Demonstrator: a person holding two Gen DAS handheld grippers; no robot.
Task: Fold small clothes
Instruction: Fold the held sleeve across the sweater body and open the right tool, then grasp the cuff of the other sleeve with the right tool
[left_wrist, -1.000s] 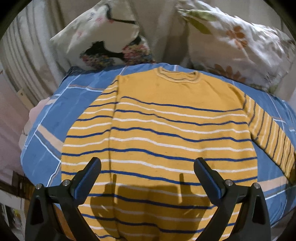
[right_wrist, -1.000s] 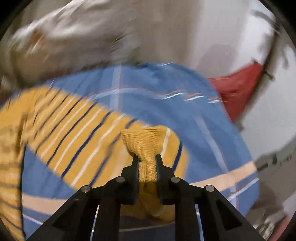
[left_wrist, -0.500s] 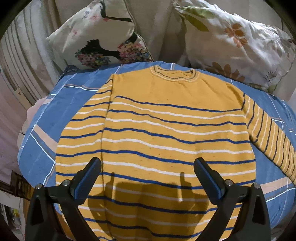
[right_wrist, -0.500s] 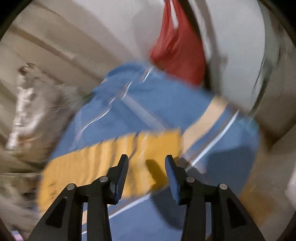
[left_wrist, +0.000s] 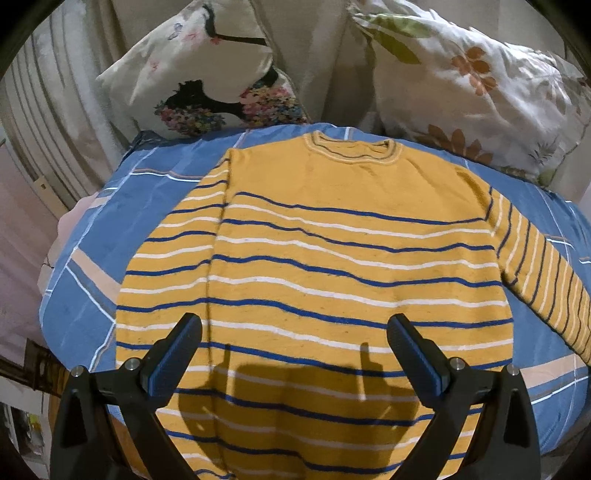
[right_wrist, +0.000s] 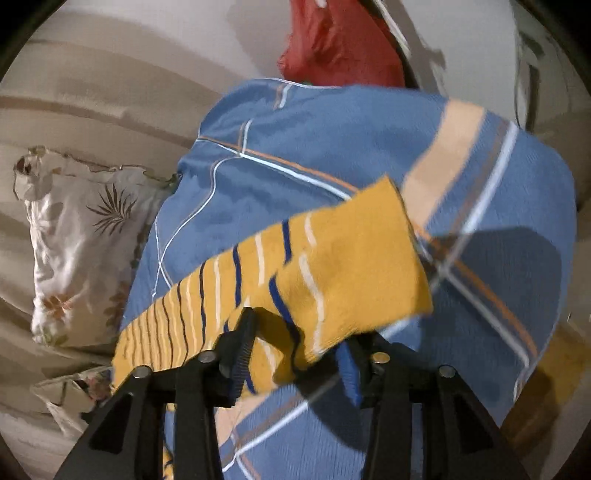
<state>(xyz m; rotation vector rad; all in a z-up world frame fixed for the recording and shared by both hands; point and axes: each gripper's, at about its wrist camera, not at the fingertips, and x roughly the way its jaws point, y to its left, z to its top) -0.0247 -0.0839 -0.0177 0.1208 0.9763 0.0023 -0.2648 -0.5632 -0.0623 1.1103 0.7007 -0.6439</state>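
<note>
What moved: a second ago the right tongs (right_wrist: 291, 350) were pinched on the sleeve end (right_wrist: 332, 258). Now they have let go and are apart, and the sleeve end lies flat. The left tongs (left_wrist: 293, 350) have hardly moved.
Sweater: the yellow sweater (left_wrist: 314, 266) with blue and white stripes lies flat on the bed, neck hole (left_wrist: 352, 149) at the far end near the pillows.
Left side of sweater: one sleeve looks folded in along the body, with a long line running down that side.
Right sleeve: it sticks out to the side over the blue bedsheet (left_wrist: 122, 206). In the right wrist view the sleeve end sits just in front of the right tongs, with part of it over the gap between the fingers. I cannot tell if it touches them.
Left tongs: wide apart, holding nothing, up above the bottom part of the sweater. Their shadow falls on the stripes.
Right tongs: apart, not squeezing the sleeve.
Pillows: the two flower pillows, one (left_wrist: 207, 70) on the left and one (left_wrist: 469, 85) on the right, lean at the head of the bed.
Red thing: a red cloth or bag (right_wrist: 340, 44) is past the far edge of the bed. It is blurry.
</note>
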